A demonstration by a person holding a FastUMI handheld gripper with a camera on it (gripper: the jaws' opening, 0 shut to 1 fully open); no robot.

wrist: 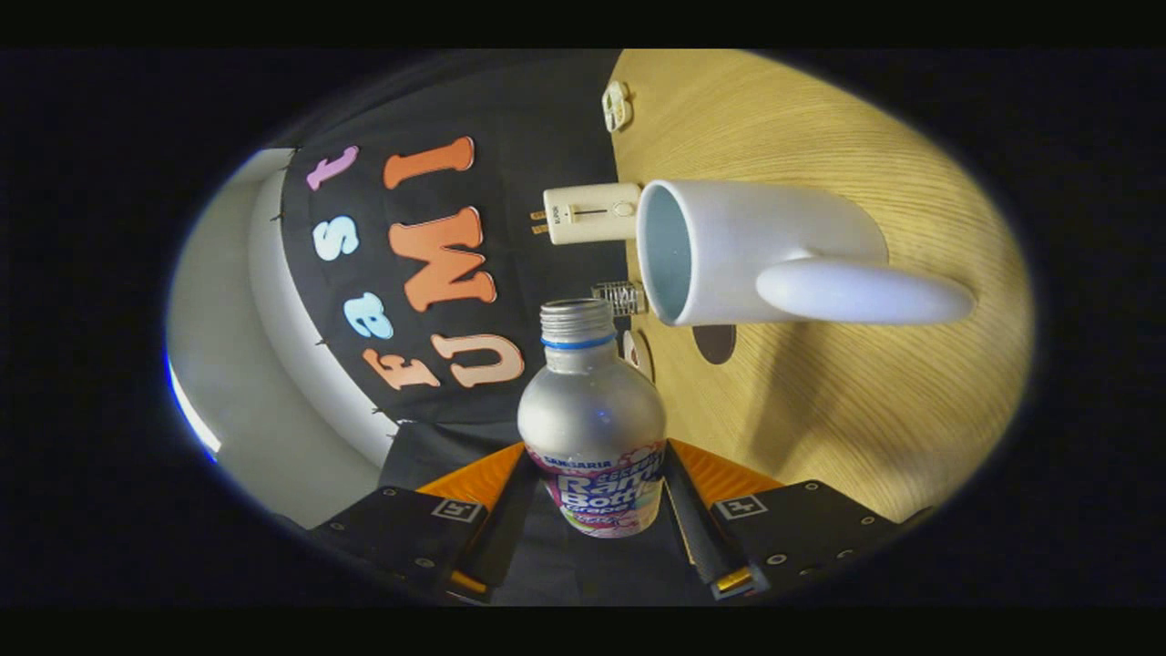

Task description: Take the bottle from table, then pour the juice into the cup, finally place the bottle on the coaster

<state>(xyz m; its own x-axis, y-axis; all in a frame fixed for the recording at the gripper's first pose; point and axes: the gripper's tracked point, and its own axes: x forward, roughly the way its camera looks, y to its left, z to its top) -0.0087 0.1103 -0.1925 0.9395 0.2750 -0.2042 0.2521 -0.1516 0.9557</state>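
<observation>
Both fingers [524, 497] clamp the uncapped aluminium juice bottle [592, 410] between them; the white mug [729, 251] lies beyond.

1 bottle [592, 419], 1 cup [729, 251], 1 coaster [714, 343], 1 cream-coloured device [590, 213], and 2 fingers [510, 510] gripping the bottle.

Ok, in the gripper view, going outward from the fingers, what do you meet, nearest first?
Gripper, its fingers pressing both sides of the bottle → the bottle's open neck → white cup beyond the neck and to its right → cream plug adapter → small white item, farthest on the wooden table.
</observation>
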